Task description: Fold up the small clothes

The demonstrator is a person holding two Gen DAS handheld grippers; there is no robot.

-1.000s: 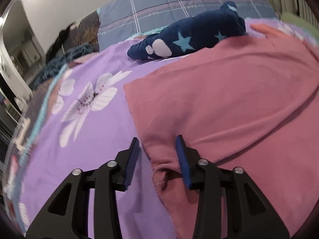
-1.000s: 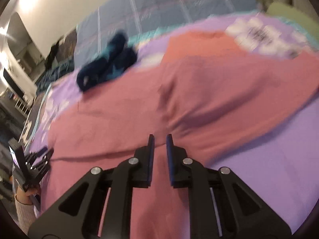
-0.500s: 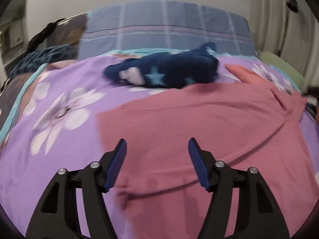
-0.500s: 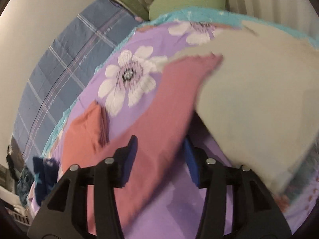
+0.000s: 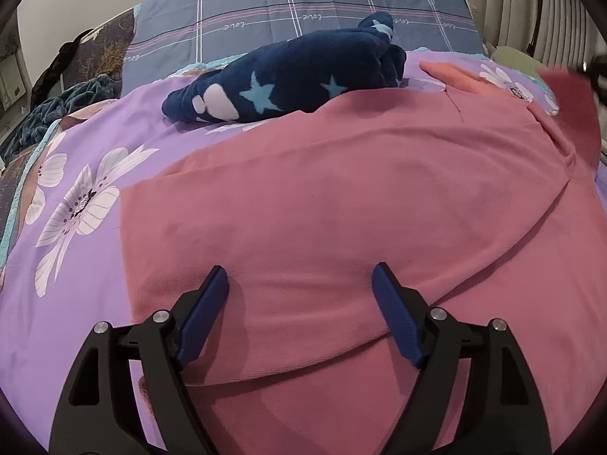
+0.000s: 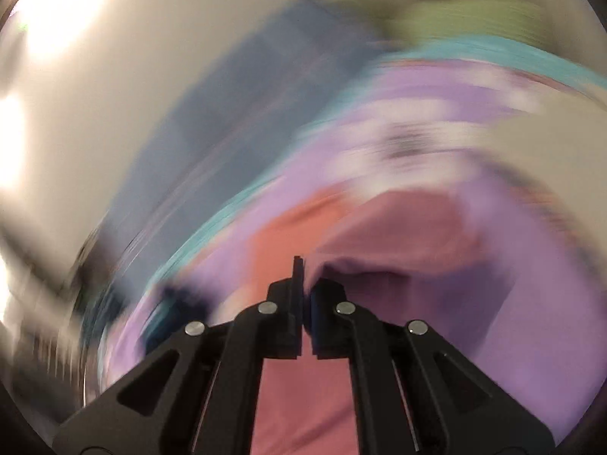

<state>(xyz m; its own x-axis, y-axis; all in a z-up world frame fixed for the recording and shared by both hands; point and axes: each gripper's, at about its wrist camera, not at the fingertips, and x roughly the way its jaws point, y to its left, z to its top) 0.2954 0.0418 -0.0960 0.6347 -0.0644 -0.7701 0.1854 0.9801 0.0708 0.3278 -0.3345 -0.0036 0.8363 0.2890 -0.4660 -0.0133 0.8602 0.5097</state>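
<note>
A dusty-pink garment (image 5: 341, 197) lies spread on the purple floral bedspread (image 5: 76, 197), with a fold line near its front edge. My left gripper (image 5: 299, 288) is open wide just above the garment's front part, holding nothing. In the right wrist view, which is heavily blurred, my right gripper (image 6: 305, 284) is shut on a raised edge of the pink garment (image 6: 398, 235). That lifted corner (image 5: 573, 106) shows at the far right of the left wrist view.
A navy plush garment with light-blue stars (image 5: 296, 76) lies behind the pink one. A folded orange-pink cloth (image 5: 451, 72) is at the back right. A blue plaid pillow (image 5: 303, 11) stands at the headboard. Dark clothes (image 5: 57, 110) lie at the left.
My left gripper opened wider and let the garment's edge go, shifting right over the cloth. My right gripper closed on the garment's far edge and is swinging fast with it.
</note>
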